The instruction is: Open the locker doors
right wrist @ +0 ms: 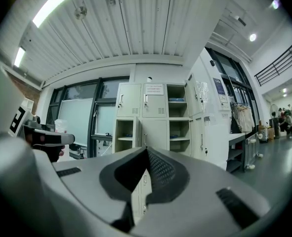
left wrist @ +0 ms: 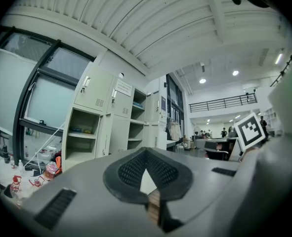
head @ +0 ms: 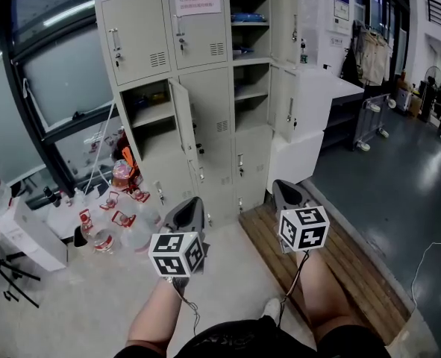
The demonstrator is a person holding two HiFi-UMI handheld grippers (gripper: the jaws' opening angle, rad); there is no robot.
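Your left gripper (left wrist: pixel 146 151) has its jaws clenched tip to tip, with nothing between the pads. Your right gripper (right wrist: pixel 146 149) is clenched the same way and is equally empty. Both tools point level toward the locker (head: pixel 205 88) and touch no part of it. Each carries a marker cube: the left cube (head: pixel 177 253) sits lower in the head view than the right cube (head: pixel 304 227). The locker stands ahead of you, well apart from both grippers, and has three columns. In the right column, the top-right door (head: pixel 283 22) and the middle-right door (head: pixel 283 103) are swung open, exposing shelves. In the left column, the middle-left door (head: pixel 183 121) is open. The top-left door (head: pixel 136 36) is closed, as is the top-centre door (head: pixel 198 32), which bears a paper notice (head: pixel 198 0). The bottom row is closed. Water bottles (head: pixel 104 237) lie on the floor left of the locker base. A wooden platform (head: pixel 339 274) lies below the right gripper.
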